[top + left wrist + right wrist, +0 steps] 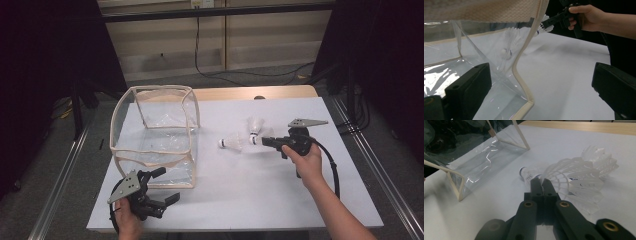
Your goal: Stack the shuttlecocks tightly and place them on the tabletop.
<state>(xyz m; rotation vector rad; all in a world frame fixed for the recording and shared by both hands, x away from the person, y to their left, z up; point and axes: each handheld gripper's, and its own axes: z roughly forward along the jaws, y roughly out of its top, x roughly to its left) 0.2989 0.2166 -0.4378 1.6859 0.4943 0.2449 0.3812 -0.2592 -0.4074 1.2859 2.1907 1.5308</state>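
Two white shuttlecocks on the white table point(280, 200), right of the middle. One shuttlecock point(231, 142) flat on its side, round cork nose to the left, thin see-through feathers fanned out to the right, a dark blue band just behind the nose. The other shuttlecock point(255, 126) a bit farther back and to the right, close beside the first, its feathers touching the first one's feathers in the right gripper view. Same white feathers, same dark band point(573, 179).

Right gripper point(264, 141) low over the table, pointing left, just right of the shuttlecocks. Jaws pressed together, clamped on the feather edge of a shuttlecock point(574, 177), black tips right against the white skirt. Hard to tell which of the two.

Left gripper point(167, 185) at the near left corner of the table, jaws wide apart, holding nothing. Just in front of the near right corner of a clear plastic bag point(155, 135).

Clear plastic bag standing open on the left side, shiny, with cream cloth edges point(522, 82). Well apart from the shuttlecocks.
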